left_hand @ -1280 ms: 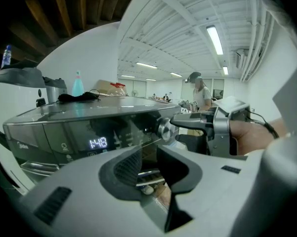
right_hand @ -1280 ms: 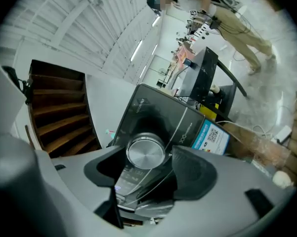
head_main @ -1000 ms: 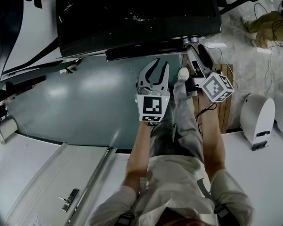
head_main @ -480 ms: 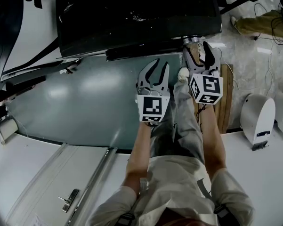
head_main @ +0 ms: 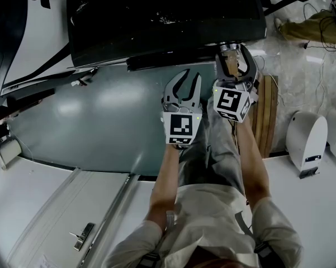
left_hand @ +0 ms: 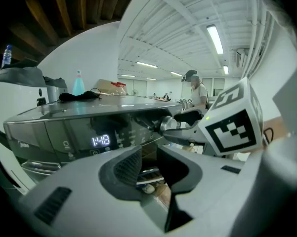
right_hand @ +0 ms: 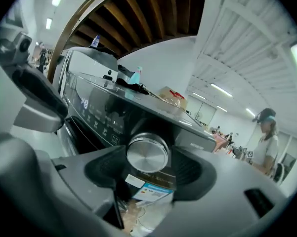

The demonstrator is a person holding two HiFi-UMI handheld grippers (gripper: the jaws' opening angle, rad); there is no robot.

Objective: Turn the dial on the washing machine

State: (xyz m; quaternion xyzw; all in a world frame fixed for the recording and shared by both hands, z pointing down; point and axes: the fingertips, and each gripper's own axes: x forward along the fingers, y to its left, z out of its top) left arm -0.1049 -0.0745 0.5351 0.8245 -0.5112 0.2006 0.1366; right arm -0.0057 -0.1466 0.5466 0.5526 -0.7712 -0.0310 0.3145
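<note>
Washing machine (head_main: 156, 21): dark, across the top of the head view
Dial (right_hand: 147, 152): round and silvery, at the right end of the machine's dark front panel, centre of the right gripper view
Right gripper (head_main: 233, 62): mine, upper right of centre in the head view; jaws have just been closing and are clamped on the dial, a pad against each side
Left gripper (head_main: 189, 78): jaws apart, nothing between them, just left of the right one
Display (left_hand: 101, 141): lit, left of centre in the left gripper view
</note>
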